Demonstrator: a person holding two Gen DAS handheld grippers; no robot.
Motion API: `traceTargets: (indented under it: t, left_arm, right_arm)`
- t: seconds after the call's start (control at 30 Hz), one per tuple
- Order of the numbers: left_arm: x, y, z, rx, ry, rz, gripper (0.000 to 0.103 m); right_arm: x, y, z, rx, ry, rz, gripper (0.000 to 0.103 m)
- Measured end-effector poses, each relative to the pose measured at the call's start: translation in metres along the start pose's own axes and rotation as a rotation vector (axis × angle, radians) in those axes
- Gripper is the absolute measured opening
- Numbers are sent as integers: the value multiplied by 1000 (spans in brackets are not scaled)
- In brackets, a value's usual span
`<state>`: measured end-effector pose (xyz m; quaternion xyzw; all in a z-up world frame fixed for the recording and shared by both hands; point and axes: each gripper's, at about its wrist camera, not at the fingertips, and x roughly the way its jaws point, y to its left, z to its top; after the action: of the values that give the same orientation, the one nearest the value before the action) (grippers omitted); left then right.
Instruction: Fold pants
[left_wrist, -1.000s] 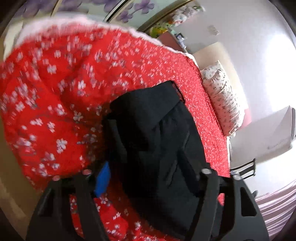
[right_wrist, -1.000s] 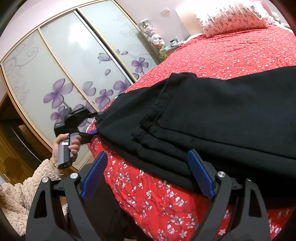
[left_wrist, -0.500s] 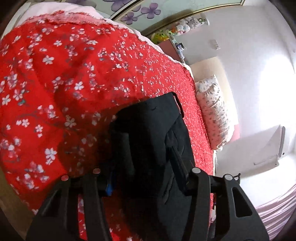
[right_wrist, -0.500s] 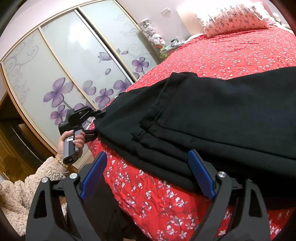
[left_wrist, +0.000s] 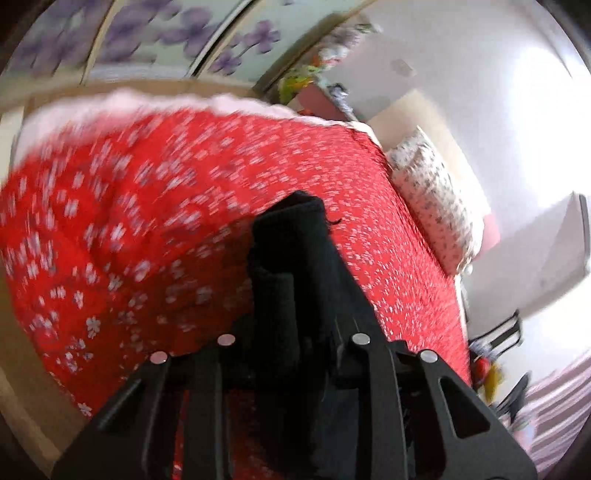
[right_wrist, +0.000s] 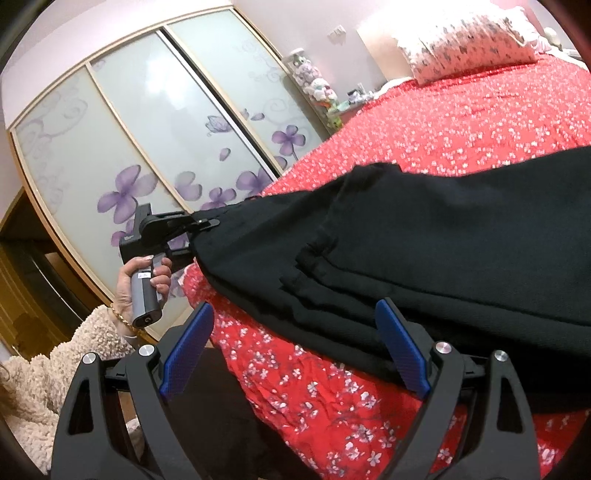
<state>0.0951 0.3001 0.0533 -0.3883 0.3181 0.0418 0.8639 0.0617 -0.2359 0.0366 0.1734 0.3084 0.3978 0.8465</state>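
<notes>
**Left has the pants end; long axis runs toward right**

Left gripper (left_wrist: 291, 343) jaws closing, black pants (right_wrist: 443, 236) bunched between them at the bed (right_wrist: 461, 122) corner. Pants lie along the near bed edge, long axis from left gripper to right gripper (right_wrist: 295, 350). Right jaws wide, nothing held, pants edge just ahead. Left is nearer for the fold-over.

Red bed (right_wrist: 461, 122) (black pants (right_wrist: 443, 236), pillow (right_wrist: 465, 40))

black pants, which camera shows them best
The right wrist view: the black pants lie spread over the red bedspread, one end pinched by the left gripper. The left wrist view is blurred and shows only a bunched strip.
</notes>
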Motion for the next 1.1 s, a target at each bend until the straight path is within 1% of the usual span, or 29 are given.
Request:
traceTargets:
  t: [0.1,0.17,0.2,0.23,0.27,0.33,0.4,0.57,0.6,0.67,0.73,0.8,0.9,0.97,1.0,1.07,1.1]
  left_arm:
    - [-14,-44,0,132,-28,13,24]
    - [-25,-67,-5,193,-45,5,24]
    - [-31,-88,-7,243,-59,-8,24]
    - [-35,-99,-9,268,-66,-17,24]
    - [-41,-119,-13,310,-77,-34,24]
    - [-50,-149,-21,363,-91,-60,24]
    - [-60,-183,-33,420,-96,-107,24]
    - [-67,-250,-69,529,-69,-198,23]
    - [-66,-264,-79,552,-56,-217,23]
    - [-61,-280,-98,582,-30,-245,23]
    - [-53,-300,-122,609,13,-281,23]
    - [-40,-316,-149,632,69,-313,23]
    - [-15,-333,-194,667,143,-338,23]
    - [4,-335,-221,672,206,-341,23]
    - [18,-337,-234,664,254,-335,23]
    - [40,-338,-250,634,326,-323,23]
    - [48,-340,-257,622,349,-319,23]
  right_arm:
    - [-11,0,3,8,-42,9,91]
    - [-22,-3,5,23,-82,9,91]
    - [-26,-5,6,32,-101,8,91]
    - [-31,-7,7,43,-121,7,91]
    - [-37,-10,9,57,-145,4,91]
    - [-48,-16,12,80,-185,1,91]
    - [-61,-23,14,110,-231,-3,91]
    - [-90,-38,14,183,-348,-36,91]
    - [-96,-42,14,200,-373,-47,91]
    - [-111,-50,12,242,-436,-79,91]
    - [-126,-58,9,280,-497,-116,91]
    - [-147,-66,4,322,-579,-182,91]
    - [-174,-76,-5,380,-684,-269,92]
    - [-187,-81,-11,417,-732,-302,94]
    - [-191,-85,-13,432,-743,-307,94]
    - [-195,-91,-16,463,-747,-306,94]
    - [-196,-93,-17,471,-747,-312,94]
